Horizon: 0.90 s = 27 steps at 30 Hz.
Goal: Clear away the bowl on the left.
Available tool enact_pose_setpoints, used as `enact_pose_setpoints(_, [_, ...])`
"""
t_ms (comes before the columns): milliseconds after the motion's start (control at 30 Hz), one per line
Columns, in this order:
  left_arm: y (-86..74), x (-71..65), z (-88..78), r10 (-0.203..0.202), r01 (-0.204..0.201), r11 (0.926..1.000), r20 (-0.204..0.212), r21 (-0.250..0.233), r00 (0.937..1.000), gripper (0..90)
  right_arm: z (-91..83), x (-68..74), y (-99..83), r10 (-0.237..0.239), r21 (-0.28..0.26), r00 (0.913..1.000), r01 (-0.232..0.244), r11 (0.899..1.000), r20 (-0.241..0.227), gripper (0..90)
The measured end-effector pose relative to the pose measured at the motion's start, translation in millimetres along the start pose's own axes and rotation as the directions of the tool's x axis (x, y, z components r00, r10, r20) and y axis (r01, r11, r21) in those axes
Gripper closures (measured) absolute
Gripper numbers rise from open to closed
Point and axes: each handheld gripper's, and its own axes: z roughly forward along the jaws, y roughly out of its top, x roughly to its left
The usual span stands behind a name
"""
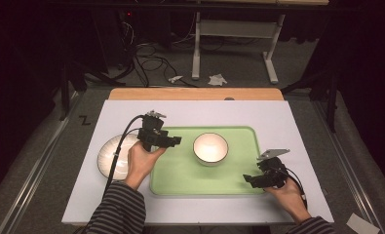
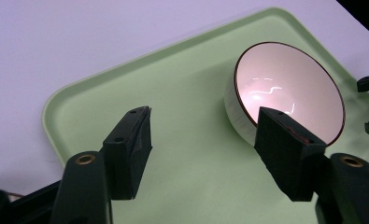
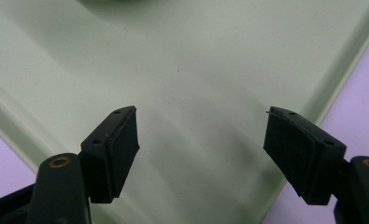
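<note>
Left hand-held gripper [image 1: 176, 141] jaws apart, empty, over green tray's [image 1: 180, 180] left edge, white bowl [image 1: 210, 148] upright mid-tray just beyond it, right hand-held gripper [image 1: 246, 178] jaws apart, empty, above tray's near right corner, white plate [image 1: 109, 153] on desk [image 1: 278, 122] left of tray

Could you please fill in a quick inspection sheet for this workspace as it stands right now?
Surface: white table, wooden strip along its far edge.
Job's things: white bowl upright on green tray; white plate left of the tray.
Clutter: nothing seen on the table.
Grippers: left gripper open, over the tray's left edge; right gripper open, at the tray's near right corner.
Cables: black cable crosses the plate.
Surroundings: dark floor, table legs, paper scraps.
</note>
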Motion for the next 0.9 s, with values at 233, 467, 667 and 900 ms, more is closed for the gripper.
enact_pose_setpoints(233, [4.6, 7.2, -8.1, -0.002, 0.002, 0.9999, -0.015, -0.011, 0.9999, 36.8, 0.3, 0.3, 0.0, -0.002, 0.004, 1.0, 0.002, 1.0, -0.004, 27.7])
enact_pose_setpoints(467, [2.9, 15.3, -16.6, -0.016, 0.015, 0.9998, -0.027, -0.014, 0.9995, 36.6, 0.1, 1.0, 0.3, -0.002, -0.001, 1.0, 0.002, 1.0, -0.004, 27.7])
enact_pose_setpoints(667, [0.0, 19.2, -21.9, -0.01, 0.01, 0.9999, -0.034, -0.006, 0.9994, 36.6, -0.2, -0.1, 0.0, -0.002, -0.001, 1.0, 0.002, 1.0, 0.001, 27.7])
enact_pose_setpoints(900, [-7.2, 22.3, -32.5, 0.014, -0.015, 0.9993, -0.039, -0.033, 0.9991, 36.6, 0.2, 1.1, 0.4, -0.002, -0.001, 1.0, 0.002, 1.0, -0.003, 27.7])
